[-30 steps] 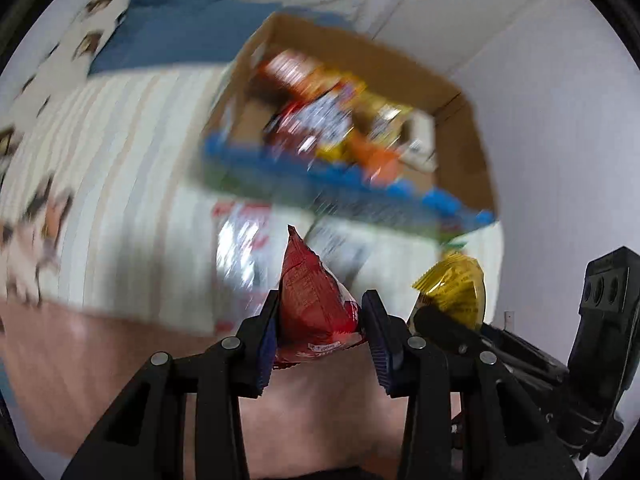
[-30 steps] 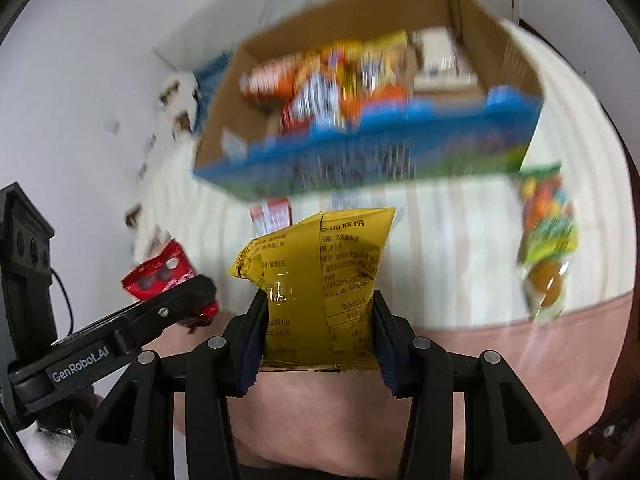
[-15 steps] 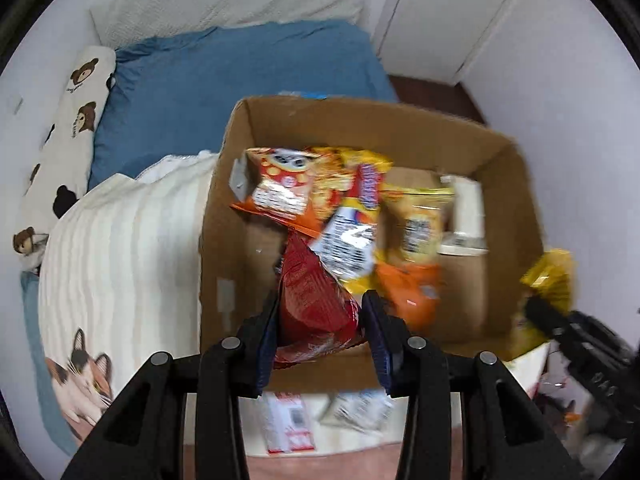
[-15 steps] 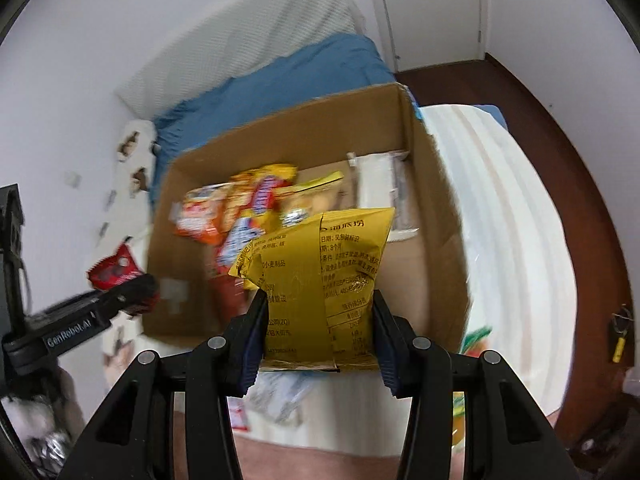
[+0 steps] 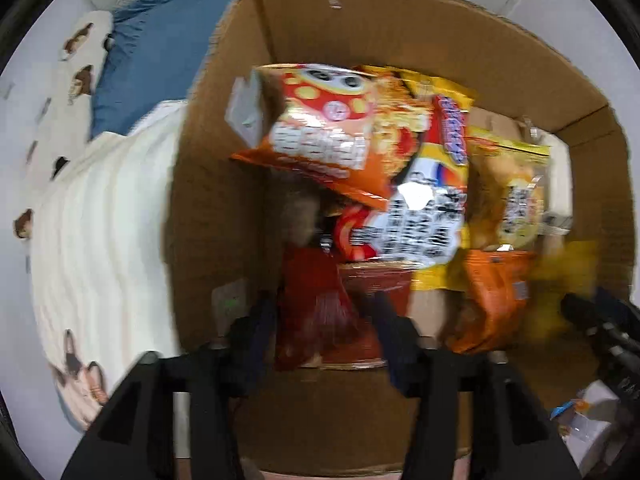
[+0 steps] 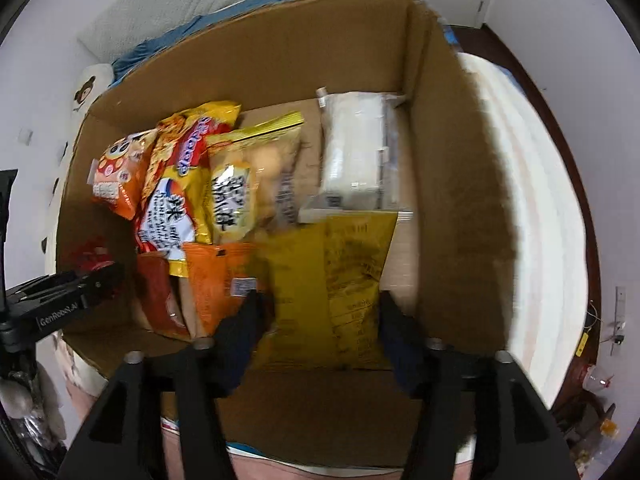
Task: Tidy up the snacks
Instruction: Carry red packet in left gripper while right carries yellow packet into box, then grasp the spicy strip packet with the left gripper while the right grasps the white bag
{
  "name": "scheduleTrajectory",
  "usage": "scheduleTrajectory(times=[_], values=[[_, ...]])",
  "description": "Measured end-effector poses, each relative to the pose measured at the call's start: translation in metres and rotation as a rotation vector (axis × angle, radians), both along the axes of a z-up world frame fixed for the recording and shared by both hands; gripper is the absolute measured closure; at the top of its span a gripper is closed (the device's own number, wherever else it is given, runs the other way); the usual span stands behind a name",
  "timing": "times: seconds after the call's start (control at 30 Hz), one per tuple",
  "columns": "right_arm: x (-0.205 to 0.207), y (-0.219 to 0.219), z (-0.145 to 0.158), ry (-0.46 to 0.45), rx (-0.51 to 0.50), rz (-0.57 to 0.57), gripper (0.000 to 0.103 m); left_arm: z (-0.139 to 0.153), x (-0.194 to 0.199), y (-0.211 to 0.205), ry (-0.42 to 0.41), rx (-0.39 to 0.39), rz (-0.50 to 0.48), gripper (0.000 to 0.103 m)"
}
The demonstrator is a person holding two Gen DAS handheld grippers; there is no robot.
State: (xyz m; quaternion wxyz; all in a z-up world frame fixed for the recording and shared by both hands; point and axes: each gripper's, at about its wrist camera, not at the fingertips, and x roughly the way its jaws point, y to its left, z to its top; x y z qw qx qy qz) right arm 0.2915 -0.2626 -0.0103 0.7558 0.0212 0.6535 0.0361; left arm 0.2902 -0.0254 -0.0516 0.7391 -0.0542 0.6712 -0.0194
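Over the open cardboard box (image 5: 400,20), both grippers point down into it.

Left gripper (image 5: 322,320): jaws opening, a red snack packet (image 5: 316,308) between them. Blur hides whether the pads touch it; a gap seems to show on the right side. The packet sits low at the near left corner of the box, beside the left wall.

Right gripper (image 6: 320,312): jaws opening, a yellow snack packet (image 6: 332,280) between them, printed back facing up. The left finger looks to be against the packet's edge; a sliver of gap shows at the right finger. The packet lies over the near middle of the box floor, its top edge touching a white clear-wrapped pack (image 6: 356,152) that lies toward the far right corner.

Already in the box, along the left half: an orange bag with cartoon eyes (image 5: 324,132) against the left wall, a yellow-and-red bag with a white panel (image 5: 424,208) leaning over it, a yellow bag of pale round pieces (image 6: 248,176) next to that, and a small orange packet (image 6: 216,276) at the near side, just beside the yellow snack packet.

The box rests on a cream striped blanket (image 6: 532,216); a blue sheet (image 5: 152,48) lies beyond its far edge.
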Motion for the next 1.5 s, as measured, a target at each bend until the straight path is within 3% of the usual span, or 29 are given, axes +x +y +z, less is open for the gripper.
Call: scheduleTrajectory(times=[0.03,0.07,0.13,0.37,0.67,1.07,1.5], values=[[0.0,0.004,0.0,0.002,0.001,0.003,0.021,0.002,0.0,-0.001,-0.003,-0.001,0.001,0.018],[0.0,0.007,0.0,0.003,-0.001,0.006,0.019,0.004,0.001,-0.002,-0.011,-0.009,0.001,0.016],[0.0,0.012,0.002,-0.001,-0.017,0.011,0.012,0.007,0.002,-0.003,-0.015,0.003,0.005,0.016],[-0.003,0.01,0.011,-0.008,-0.012,0.005,0.011,0.014,0.002,-0.002,-0.027,0.028,0.006,0.016],[-0.014,-0.001,0.025,-0.051,-0.002,-0.02,0.011,0.053,-0.023,-0.007,-0.159,0.01,0.032,0.016],[-0.07,0.003,0.078,-0.234,-0.046,0.024,0.011,0.109,-0.088,-0.017,-0.372,0.028,0.078,0.016],[-0.144,0.004,0.149,-0.425,-0.039,0.049,0.011,0.159,-0.163,-0.027,-0.528,0.025,0.065,0.016]])
